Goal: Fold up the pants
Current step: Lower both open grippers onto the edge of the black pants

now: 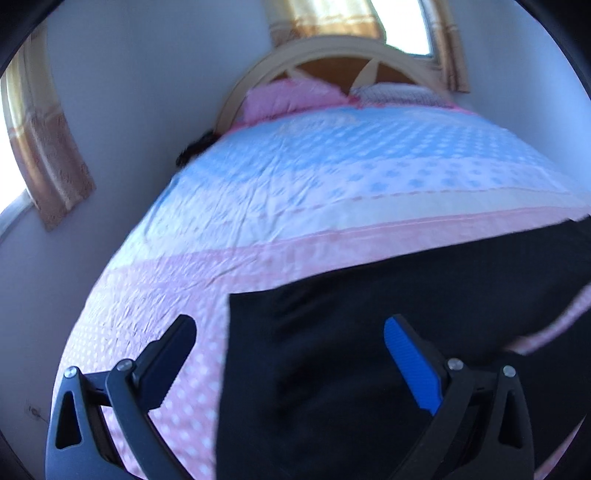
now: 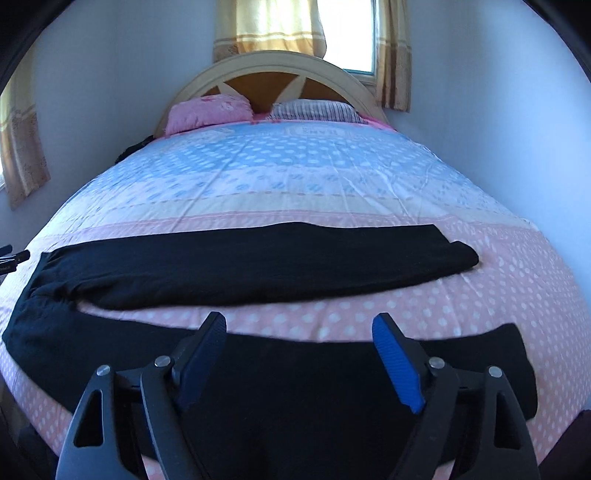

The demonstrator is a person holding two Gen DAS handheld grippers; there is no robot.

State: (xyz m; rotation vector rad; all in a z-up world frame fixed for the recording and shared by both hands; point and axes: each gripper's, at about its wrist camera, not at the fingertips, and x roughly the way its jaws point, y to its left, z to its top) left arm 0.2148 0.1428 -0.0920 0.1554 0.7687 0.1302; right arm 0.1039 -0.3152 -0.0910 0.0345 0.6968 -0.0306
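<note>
Left gripper (image 1: 290, 336) and right gripper (image 2: 299, 332): both spread wide, holding nothing, poised over black pants (image 2: 258, 266) lying across the pink-dotted foot of the bed (image 2: 295, 177), legs apart; print near the pillows (image 2: 208, 110) too blurred to read.

Home bedroom — bed (image 2: 295, 177) fills frame centre, pillows (image 2: 210, 110) against headboard (image 2: 273, 66) above, curtained window (image 2: 347, 33) at top.

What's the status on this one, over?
Left tool open, right tool open, both empty. Black pants spread on bed, legs apart, unfolded. Nothing in the way.
</note>
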